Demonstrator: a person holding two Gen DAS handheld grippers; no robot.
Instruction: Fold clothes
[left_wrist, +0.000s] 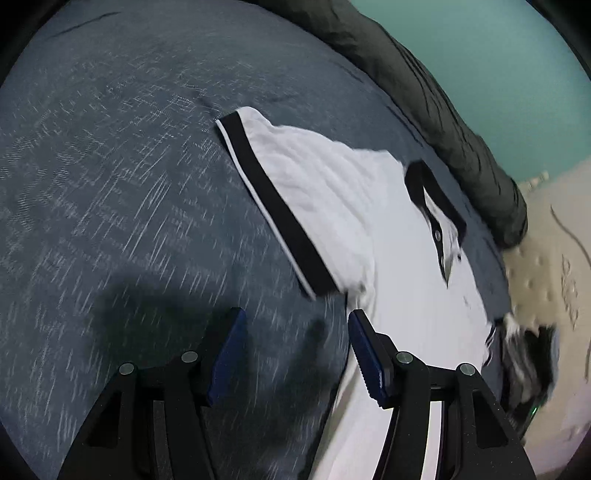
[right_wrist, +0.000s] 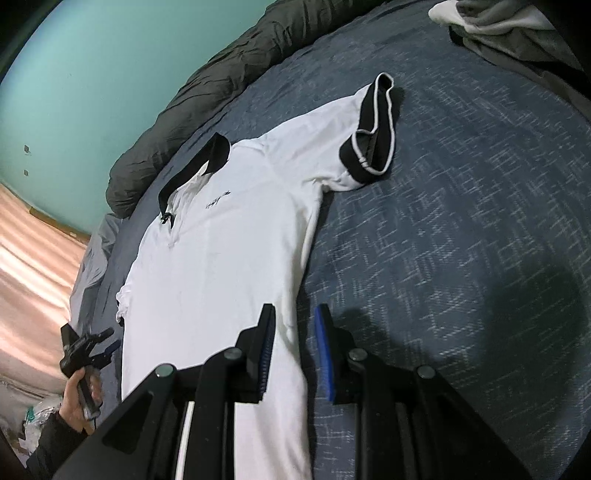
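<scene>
A white polo shirt (right_wrist: 221, 243) with a black collar (right_wrist: 192, 166) and black, white-piped sleeve cuffs lies spread face up on a bed covered with a dark blue patterned bedspread (right_wrist: 461, 221). In the right wrist view the shirt's body runs from near to far, the collar at the far end, one sleeve (right_wrist: 369, 129) stretched out to the right with its cuff gaping. The right tongs (right_wrist: 295, 328) hover just over the shirt's right side edge, spread a little, their blue pads straddling the hem line with nothing pinched between them. Far left in that view a hand (right_wrist: 79, 402) holds the left tongs (right_wrist: 105, 341) beside the shirt's other sleeve. In the left wrist view the left tongs (left_wrist: 295, 332) stand well spread and empty over the bedspread, just beside the edge of the shirt, with the other sleeve (left_wrist: 295, 192) lying beyond them. A rumpled dark olive quilt (right_wrist: 192, 99) runs along the far edge of the bed against a teal wall (right_wrist: 92, 74). A heap of grey and white clothes (right_wrist: 509, 26) sits at the far right corner.
</scene>
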